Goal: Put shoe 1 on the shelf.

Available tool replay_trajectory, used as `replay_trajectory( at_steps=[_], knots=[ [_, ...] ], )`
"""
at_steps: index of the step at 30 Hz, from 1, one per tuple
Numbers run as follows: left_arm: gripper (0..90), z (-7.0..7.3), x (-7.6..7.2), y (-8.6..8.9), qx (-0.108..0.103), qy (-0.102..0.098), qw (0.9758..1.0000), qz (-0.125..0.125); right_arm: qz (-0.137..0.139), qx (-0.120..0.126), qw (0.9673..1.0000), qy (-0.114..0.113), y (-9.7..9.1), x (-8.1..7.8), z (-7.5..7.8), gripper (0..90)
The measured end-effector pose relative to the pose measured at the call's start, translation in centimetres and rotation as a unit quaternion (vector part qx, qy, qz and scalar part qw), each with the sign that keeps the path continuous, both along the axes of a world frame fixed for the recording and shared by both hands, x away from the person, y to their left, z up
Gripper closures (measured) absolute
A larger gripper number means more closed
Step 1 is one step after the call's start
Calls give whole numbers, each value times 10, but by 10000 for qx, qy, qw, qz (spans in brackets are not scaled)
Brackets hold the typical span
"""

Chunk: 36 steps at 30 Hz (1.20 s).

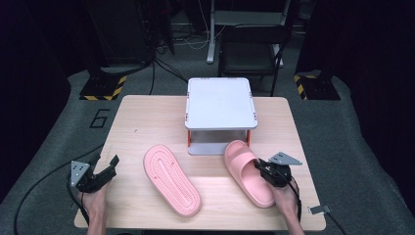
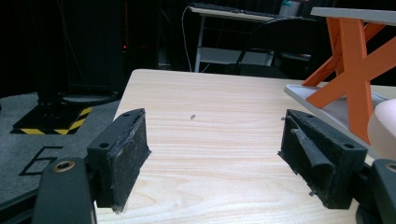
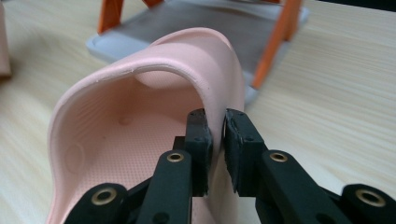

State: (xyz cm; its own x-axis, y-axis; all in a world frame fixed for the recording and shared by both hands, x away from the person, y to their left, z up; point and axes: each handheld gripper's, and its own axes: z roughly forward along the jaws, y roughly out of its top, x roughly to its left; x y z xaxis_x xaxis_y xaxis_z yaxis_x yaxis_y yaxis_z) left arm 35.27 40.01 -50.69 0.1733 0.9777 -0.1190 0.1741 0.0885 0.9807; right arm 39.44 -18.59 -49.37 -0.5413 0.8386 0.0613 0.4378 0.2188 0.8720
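Two pink slippers lie on the wooden table (image 1: pixel 147 117). The upright slipper (image 1: pixel 247 171) rests at the right, its toe near a grey two-level rack (image 1: pixel 220 103). My right gripper (image 1: pixel 266 170) is shut on that slipper's strap edge (image 3: pixel 210 93), one jaw inside and one outside. The other slipper (image 1: pixel 171 178) lies sole up in the middle. My left gripper (image 1: pixel 110 169) stands open over bare table at the left edge, with nothing between its pads (image 2: pixel 123 154).
The rack has orange legs (image 2: pixel 355 65) and a lower grey shelf (image 3: pixel 187 28). A small silver clip (image 1: pixel 320 209) lies at the table's front right corner. Chairs and stands sit on the dark floor behind the table.
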Motion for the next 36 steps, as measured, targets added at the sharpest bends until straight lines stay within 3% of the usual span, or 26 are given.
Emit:
replay_trajectory(
  at_steps=[1, 3, 4, 10, 12, 17, 21, 26, 28, 32, 34, 36],
  knots=[
    [228, 0, 0, -1, 14, 12, 10000, -7, -21, 202, 9998, 20, 14, 10, -1, 796],
    [227, 0, 0, -1, 26, 8, 10000, -11, -60, 299, 9995, 29, 21, 16, -2, 796],
    [228, 0, 0, -1, 31, 10, 10000, -12, -113, 423, 9990, 66, 34, 26, -6, 796],
    [227, 0, 0, 0, 9, -24, 10000, 3, -174, 475, 9987, -5, 69, 47, -8, 797],
    [227, 1, 0, 1, 13, -18, 10000, 3, -255, 615, 9978, 30, 81, 53, -9, 798],
    [228, 1, 0, 1, 6, -30, 10000, -8, -331, 635, 9973, -133, 98, 64, -16, 797],
    [228, 0, 1, 0, -5, -55, 10000, -5, -329, 834, 9959, -80, 99, 69, -20, 771],
    [227, 0, 0, 0, 3, -18, 10000, -13, -229, 784, 9966, -48, 94, 68, -21, 546],
    [228, 0, 0, 0, 30, 17, 10000, -18, -139, 883, 9960, -16, 89, 65, -20, 509],
    [228, 0, 1, -1, 34, 22, 10000, -39, 230, 896, 9957, -42, 75, 55, -15, 385],
    [228, 0, 1, -1, 41, 20, 10000, -37, 494, 749, 9960, -38, 69, 48, -13, 337],
    [228, 0, 1, -1, 51, 28, 10000, -41, 666, 412, 9969, -103, 61, 35, -11, 303]
  ],
)
